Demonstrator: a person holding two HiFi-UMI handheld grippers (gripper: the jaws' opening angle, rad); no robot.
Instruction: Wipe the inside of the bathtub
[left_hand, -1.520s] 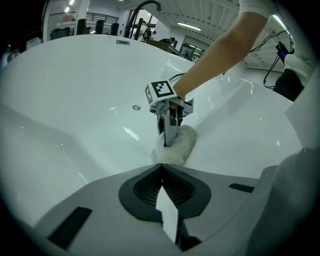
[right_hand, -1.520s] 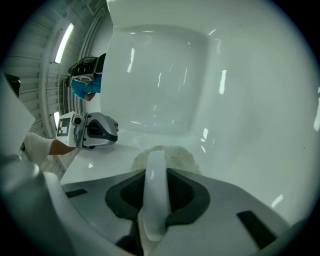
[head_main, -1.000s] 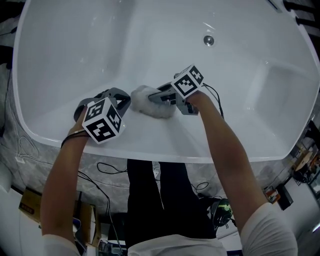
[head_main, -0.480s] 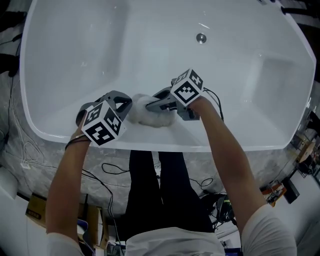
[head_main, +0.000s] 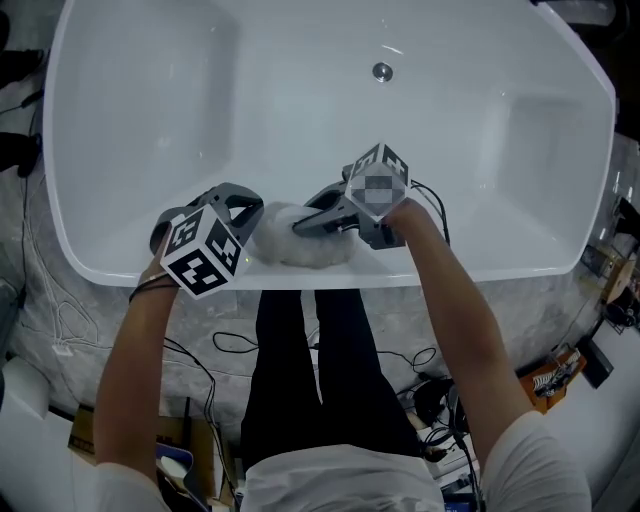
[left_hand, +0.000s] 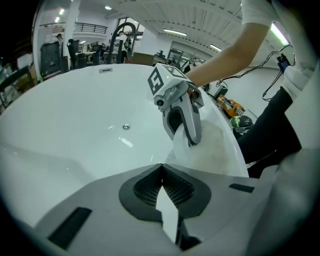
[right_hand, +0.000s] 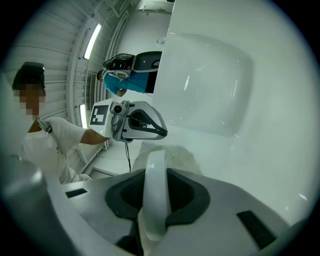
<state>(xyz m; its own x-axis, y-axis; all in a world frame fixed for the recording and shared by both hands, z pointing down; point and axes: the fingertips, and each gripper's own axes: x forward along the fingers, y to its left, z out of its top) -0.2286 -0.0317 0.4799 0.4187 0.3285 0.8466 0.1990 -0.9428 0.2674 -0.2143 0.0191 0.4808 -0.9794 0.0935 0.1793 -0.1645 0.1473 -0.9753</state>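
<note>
White cloth, pinched in right gripper, slid nearer bathtub rim; left gripper closed.

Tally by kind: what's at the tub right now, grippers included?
bathtub: 1
drain: 1
white cloth: 1
grippers: 2, left gripper and right gripper
Total: 5

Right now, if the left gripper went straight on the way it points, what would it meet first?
Most likely the cloth in the right gripper, just ahead and slightly right of the left gripper line; aimed a touch left it would meet bare tub. Depth unclear.
</note>
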